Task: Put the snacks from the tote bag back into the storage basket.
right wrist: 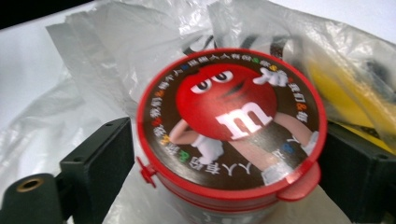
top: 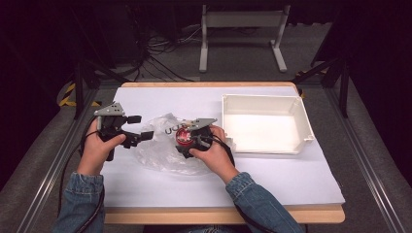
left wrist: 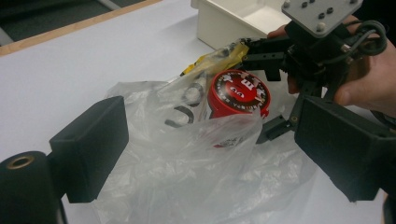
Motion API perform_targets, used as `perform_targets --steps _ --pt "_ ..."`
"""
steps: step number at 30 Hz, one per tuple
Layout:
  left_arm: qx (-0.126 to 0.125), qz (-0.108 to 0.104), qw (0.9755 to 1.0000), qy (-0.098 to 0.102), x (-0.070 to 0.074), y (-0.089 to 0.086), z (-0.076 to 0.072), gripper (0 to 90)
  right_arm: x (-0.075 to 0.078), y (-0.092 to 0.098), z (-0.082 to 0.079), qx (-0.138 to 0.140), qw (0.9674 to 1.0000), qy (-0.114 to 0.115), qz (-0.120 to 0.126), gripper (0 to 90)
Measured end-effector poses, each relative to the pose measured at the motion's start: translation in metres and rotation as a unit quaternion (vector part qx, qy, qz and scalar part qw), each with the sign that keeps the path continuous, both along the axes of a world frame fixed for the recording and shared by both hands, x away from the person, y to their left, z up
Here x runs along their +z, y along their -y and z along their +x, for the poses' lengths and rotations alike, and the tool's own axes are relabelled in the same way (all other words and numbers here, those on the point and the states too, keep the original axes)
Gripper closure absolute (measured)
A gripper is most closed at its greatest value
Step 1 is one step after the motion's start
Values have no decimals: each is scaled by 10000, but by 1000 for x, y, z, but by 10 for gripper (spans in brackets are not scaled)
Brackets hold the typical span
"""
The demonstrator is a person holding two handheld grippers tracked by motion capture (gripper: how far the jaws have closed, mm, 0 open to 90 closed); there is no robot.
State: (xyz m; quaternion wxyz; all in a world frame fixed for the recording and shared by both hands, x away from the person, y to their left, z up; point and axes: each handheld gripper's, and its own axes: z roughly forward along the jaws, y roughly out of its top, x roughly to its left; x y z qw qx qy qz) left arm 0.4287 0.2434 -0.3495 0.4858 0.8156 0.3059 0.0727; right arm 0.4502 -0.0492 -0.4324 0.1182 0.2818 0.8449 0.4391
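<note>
Right gripper [top: 187, 141] clamped on red-lidded tub [right wrist: 229, 126], half out of clear bag [top: 163, 148], left of white tray [top: 265, 124]. Left gripper [top: 138, 127] at bag's left edge, fingers apart, gripping nothing.

Round red-lidded candy tub [right wrist: 231, 128] tilted, half inside crumpled clear plastic bag [top: 160, 153] at table centre
</note>
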Motion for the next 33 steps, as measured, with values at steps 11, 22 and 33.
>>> perform_targets --steps 11,22,33 --pt "-78 129 9999 13 0 -7 -3 80 9 -1 -2 85 9995 177 -245 254" --pt "29 65 10000 51 2 -17 -5 79 23 -13 -12 374 9988 256 -170 254" --pt "184 -34 9998 58 3 -27 -10 79 48 -17 -19 639 9971 411 -59 254"
